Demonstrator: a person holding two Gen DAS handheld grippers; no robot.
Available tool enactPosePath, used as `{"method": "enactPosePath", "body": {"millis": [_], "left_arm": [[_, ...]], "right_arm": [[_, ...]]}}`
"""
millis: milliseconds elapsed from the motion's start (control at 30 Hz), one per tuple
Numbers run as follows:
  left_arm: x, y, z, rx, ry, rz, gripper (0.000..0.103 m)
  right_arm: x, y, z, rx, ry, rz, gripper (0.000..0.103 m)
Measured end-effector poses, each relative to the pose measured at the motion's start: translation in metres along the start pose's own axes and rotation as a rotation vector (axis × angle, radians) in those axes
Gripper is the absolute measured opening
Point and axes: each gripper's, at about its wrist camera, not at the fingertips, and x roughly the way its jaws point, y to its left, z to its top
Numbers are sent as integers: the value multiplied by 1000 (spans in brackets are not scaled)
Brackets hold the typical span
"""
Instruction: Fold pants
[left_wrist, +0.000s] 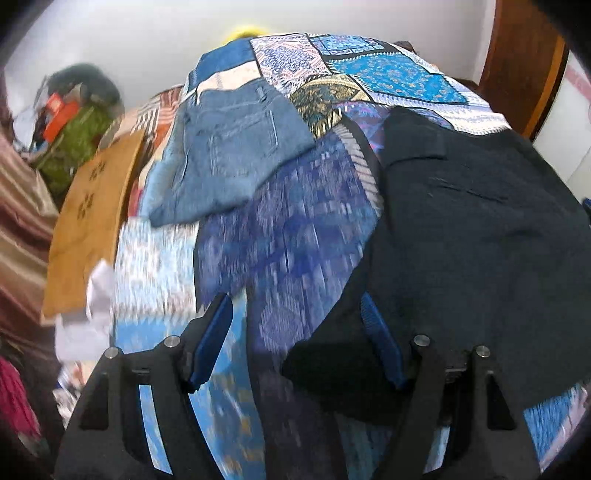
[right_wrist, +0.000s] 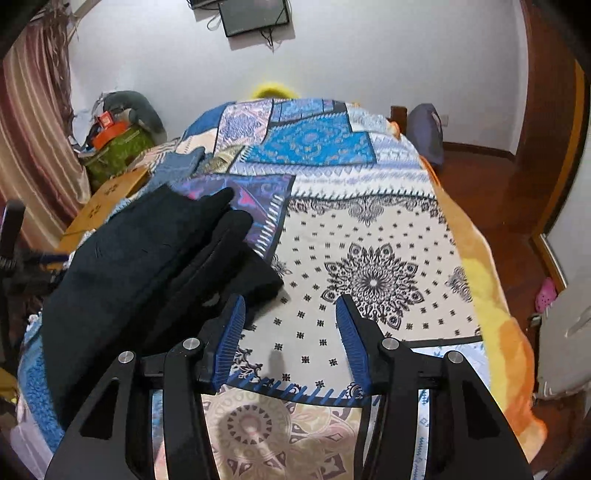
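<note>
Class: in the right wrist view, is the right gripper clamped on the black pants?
No: the right gripper is open over the patterned bedspread, the black pants beside it.

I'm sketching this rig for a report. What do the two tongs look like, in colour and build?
Both the left tongs and the right tongs look alike: matte black angular linkage arms with triangular cut-outs, round silver pivot pins, and two fingers faced with blue ribbed pads. No cables, markings or sleeves show in either wrist view.
</note>
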Motion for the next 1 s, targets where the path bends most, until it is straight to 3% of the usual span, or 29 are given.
{"method": "enactPosePath", "body": {"millis": [167, 267, 400, 567, 767, 1000], "left_arm": [[-28, -1, -32, -53, -2, -51, 72], [-51, 0, -30, -54, -60, -29, 71], [-82, 4, -9, -49, -168, -7, 71], [-76, -1, 36, -38, -209, -54, 71], [-20, -27, 78, 56, -125, -191, 71], [30, -45, 99, 96, -14, -236, 70]], "right_arm": [[-7, 14, 1, -33, 1, 15, 48], [-11, 24, 2, -46, 4, 42, 52], [-15, 39, 10, -91, -25, 65, 54], [-5, 57, 22, -137, -55, 91, 54], [31, 67, 34, -163, -42, 106, 54], [79, 51, 35, -48, 60, 197, 54]]}}
